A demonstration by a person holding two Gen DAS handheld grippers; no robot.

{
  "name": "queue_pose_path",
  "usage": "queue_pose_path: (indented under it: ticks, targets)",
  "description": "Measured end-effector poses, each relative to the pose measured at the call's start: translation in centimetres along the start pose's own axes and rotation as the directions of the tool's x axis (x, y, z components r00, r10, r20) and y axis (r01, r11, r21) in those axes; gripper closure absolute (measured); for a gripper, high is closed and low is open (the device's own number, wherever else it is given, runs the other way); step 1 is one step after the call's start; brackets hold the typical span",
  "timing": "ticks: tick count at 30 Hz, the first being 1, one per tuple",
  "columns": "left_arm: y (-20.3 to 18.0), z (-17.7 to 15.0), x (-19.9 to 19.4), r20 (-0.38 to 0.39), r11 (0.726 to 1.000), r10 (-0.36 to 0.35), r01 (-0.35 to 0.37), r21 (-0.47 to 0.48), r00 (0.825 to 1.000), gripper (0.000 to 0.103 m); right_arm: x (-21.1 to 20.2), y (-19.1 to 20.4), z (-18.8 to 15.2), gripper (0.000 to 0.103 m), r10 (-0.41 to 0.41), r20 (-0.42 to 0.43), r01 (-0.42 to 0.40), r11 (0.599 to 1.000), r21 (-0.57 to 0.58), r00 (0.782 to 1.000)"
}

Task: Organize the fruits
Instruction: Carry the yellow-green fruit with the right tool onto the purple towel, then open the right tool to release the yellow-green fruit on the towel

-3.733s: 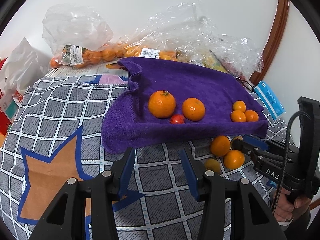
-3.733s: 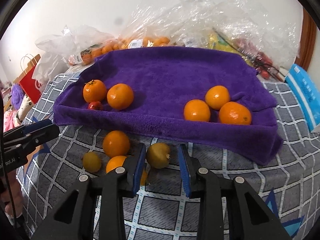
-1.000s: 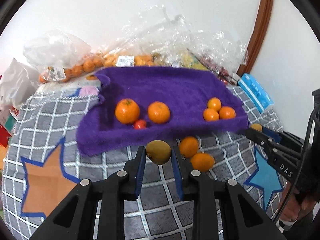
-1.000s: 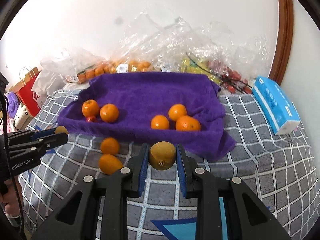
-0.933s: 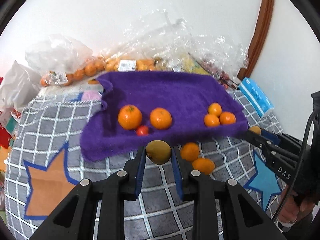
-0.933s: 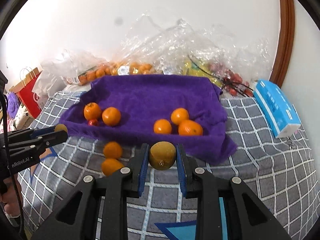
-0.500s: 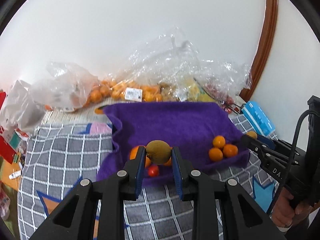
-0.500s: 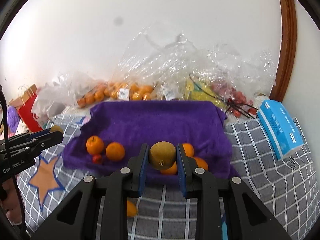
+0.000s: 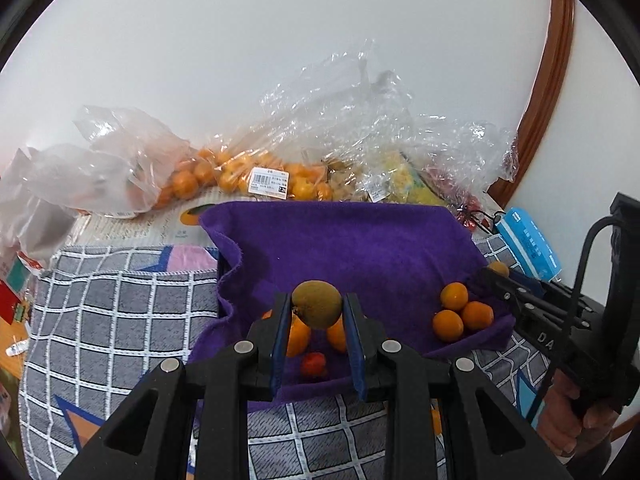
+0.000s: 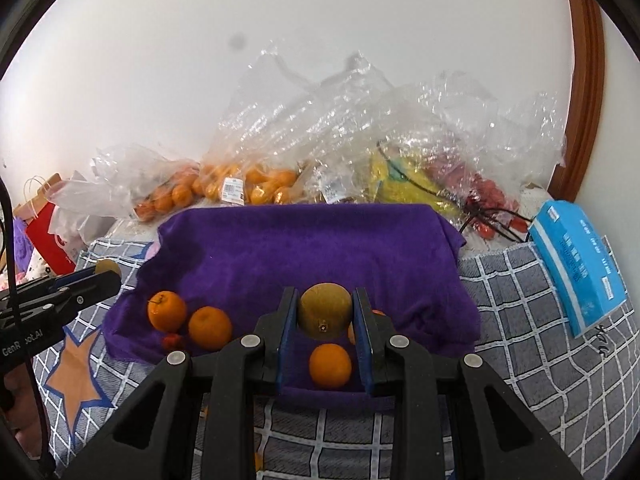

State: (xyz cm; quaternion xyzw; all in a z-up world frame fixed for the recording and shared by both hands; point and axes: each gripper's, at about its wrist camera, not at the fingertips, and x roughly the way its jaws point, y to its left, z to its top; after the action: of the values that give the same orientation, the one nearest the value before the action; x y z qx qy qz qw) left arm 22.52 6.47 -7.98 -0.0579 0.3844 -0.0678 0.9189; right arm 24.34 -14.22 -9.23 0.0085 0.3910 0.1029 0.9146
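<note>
Both clamped tight, left gripper on a brownish-green fruit, right gripper on a yellow-brown fruit, over the purple towel.

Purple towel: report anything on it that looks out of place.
On the purple towel, one small red fruit lies beside two oranges; every other fruit lying there is orange. The towel's left edge is rumpled.

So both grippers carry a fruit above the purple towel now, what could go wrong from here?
1. The round yellow-green fruit in the left gripper hangs above the oranges; dropped there, it may knock them.
2. The right gripper holds its yellow-green fruit near the purple towel's front edge; it might roll off.
</note>
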Motion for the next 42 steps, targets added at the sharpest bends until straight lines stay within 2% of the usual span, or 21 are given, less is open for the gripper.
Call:
queue_pose_path:
  ticks: [7,16,27,42]
  targets:
    - [0.5,-0.2,2.1,-0.020,0.999,-0.024,0.023,-0.032,1.000,0.078,3.2,-0.7,-0.7,0.076,-0.002,-0.052,0.002,1.000,-0.004,0.999]
    - [0.6,-0.6,3.9,-0.029,0.999,-0.022,0.020,-0.038,0.999,0.078,5.8,-0.4,-1.7,0.076,0.007,-0.088,-0.009,1.000,-0.027,0.996]
    - [0.7,-1.1,5.5,-0.051,0.999,-0.029,0.027,-0.040,0.998,0.078,7.0,0.0,-2.2,0.076,0.015,-0.097,-0.020,0.998,-0.051,0.995]
    - [0.6,-1.3,5.7,-0.039,0.998,-0.055,0.054,-0.031,0.998,0.078,7.0,-0.1,-2.5,0.076,0.014,-0.098,-0.020,0.998,-0.062,0.995]
